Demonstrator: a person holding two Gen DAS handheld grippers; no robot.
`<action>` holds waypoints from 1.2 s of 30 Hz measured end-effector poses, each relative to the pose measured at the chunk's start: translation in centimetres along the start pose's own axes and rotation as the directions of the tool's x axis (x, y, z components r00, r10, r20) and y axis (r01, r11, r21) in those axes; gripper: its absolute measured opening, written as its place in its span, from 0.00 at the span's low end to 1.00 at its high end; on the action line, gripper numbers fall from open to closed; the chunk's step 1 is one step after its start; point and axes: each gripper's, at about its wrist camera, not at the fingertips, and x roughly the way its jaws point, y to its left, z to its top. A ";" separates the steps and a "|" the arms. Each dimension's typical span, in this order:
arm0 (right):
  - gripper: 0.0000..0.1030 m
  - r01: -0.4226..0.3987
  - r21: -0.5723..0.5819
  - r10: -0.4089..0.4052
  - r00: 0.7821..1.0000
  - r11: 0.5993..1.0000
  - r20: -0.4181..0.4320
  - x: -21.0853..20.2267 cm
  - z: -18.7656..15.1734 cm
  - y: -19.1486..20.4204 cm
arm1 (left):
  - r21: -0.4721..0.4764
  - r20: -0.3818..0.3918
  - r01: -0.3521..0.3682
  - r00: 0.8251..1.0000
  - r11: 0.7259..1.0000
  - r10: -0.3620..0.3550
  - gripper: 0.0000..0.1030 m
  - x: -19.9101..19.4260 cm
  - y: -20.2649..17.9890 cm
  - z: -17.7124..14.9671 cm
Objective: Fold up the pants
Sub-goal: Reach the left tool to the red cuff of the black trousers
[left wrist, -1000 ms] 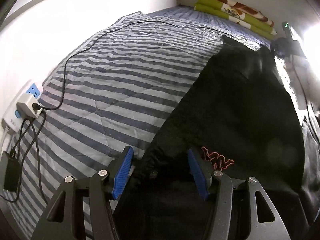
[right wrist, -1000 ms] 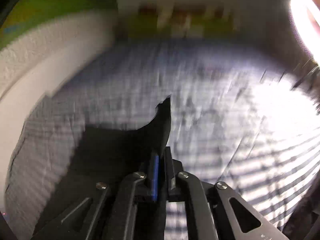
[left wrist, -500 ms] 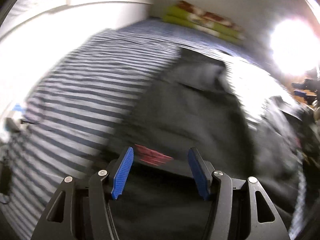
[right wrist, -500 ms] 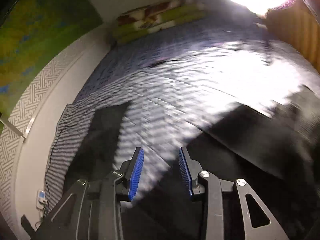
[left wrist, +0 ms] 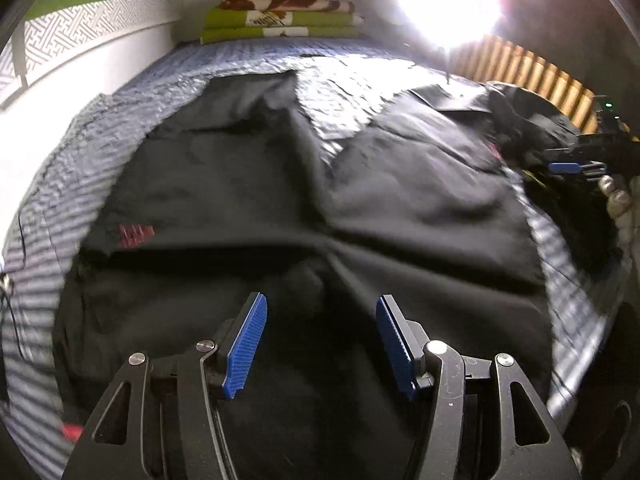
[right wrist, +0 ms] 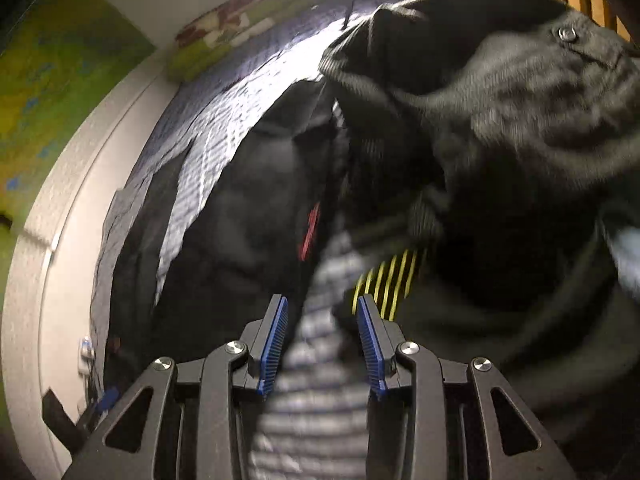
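Black pants (left wrist: 248, 184) lie spread on the striped bedsheet (left wrist: 60, 168), their two legs splayed in a V toward the far end, with a red logo (left wrist: 135, 234) at the left. My left gripper (left wrist: 320, 340) hovers open over the dark waist area, nothing between its blue pads. In the right wrist view the pants (right wrist: 248, 208) lie to the left. My right gripper (right wrist: 322, 340) is open over bare striped sheet (right wrist: 316, 408), nothing between its pads. From the left wrist view, the right gripper (left wrist: 572, 168) shows at the far right edge.
A heap of dark clothes (right wrist: 500, 128) with a metal button and a yellow-striped piece (right wrist: 384, 284) lies right of the right gripper. Folded green blankets (left wrist: 280, 16) sit at the bed's far end. A white wall (left wrist: 80, 80) runs along the left. A bright lamp glares at the back right.
The right gripper let go of the pant leg, opened and swung right to the heap of dark clothes. The left gripper, still open, swung from the pants' left edge to over their middle.
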 end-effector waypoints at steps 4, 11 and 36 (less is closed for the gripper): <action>0.32 -0.067 -0.047 0.064 0.996 0.997 -0.061 -0.2 -3.7 1.0 | 0.064 -0.019 -0.021 1.000 0.998 0.022 0.60 -2.8 -2.5 -4.1; 0.34 -0.158 -0.168 0.123 0.972 0.973 -0.203 0.9 -12.3 4.8 | 0.189 -0.064 -0.021 0.997 0.982 0.034 0.71 -5.4 -8.1 -9.6; 0.51 -0.196 -0.042 0.182 0.960 0.980 -0.214 3.2 -15.3 4.3 | 0.420 -0.137 -0.030 0.986 0.907 0.096 0.52 -4.6 -14.3 -11.4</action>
